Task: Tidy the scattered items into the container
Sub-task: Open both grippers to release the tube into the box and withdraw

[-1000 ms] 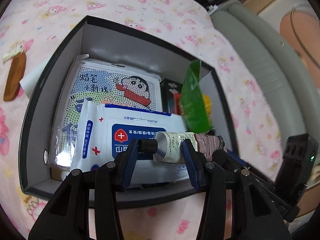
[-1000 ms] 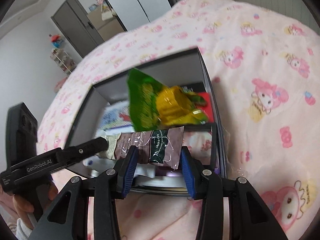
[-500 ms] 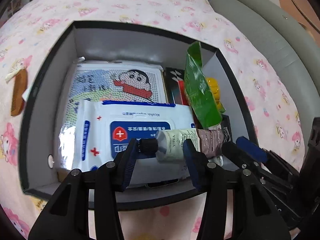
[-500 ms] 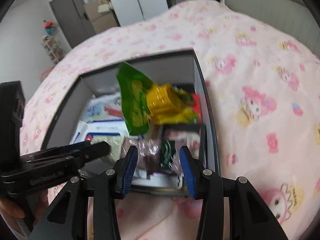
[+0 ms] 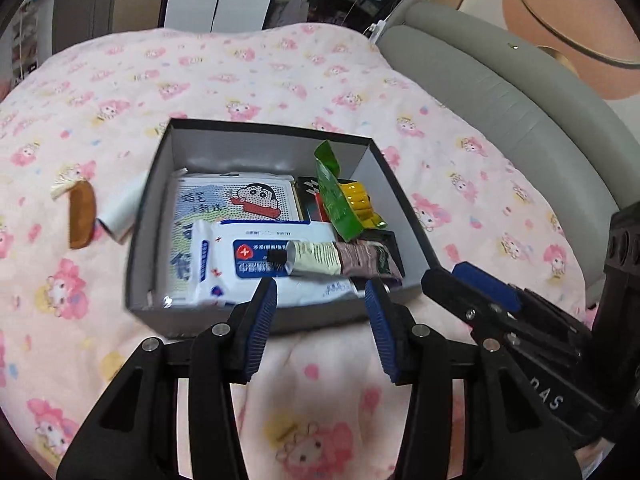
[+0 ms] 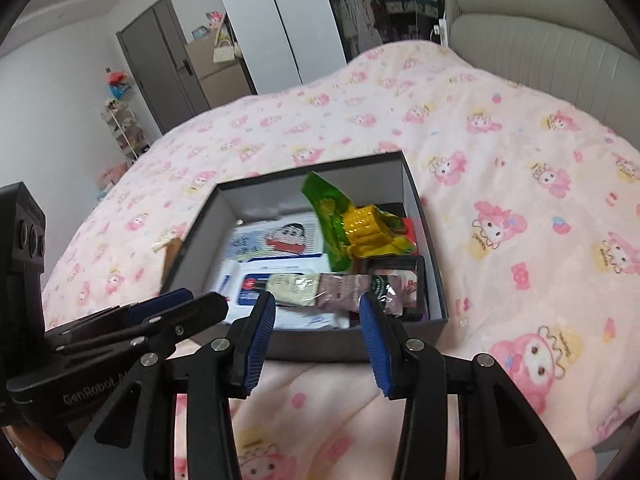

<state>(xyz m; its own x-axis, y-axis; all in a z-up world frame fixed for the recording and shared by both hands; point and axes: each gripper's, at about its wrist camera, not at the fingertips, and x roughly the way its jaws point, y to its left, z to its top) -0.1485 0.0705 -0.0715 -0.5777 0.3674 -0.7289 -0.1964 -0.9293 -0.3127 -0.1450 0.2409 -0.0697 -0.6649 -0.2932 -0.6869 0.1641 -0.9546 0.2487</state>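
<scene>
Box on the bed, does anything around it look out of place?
Yes. A brown comb and a small white tube lie on the blanket just outside the box, on its left, not yet tidied in.

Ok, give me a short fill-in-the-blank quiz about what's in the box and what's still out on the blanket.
1. The tube lies across the ____ pack of wipes.
2. Both the left gripper and the right gripper are ____.
3. The brown comb lies ____ the box, on the blanket.
4. The snack bag is ____ and yellow.

Missing: white; open; outside; green
</scene>
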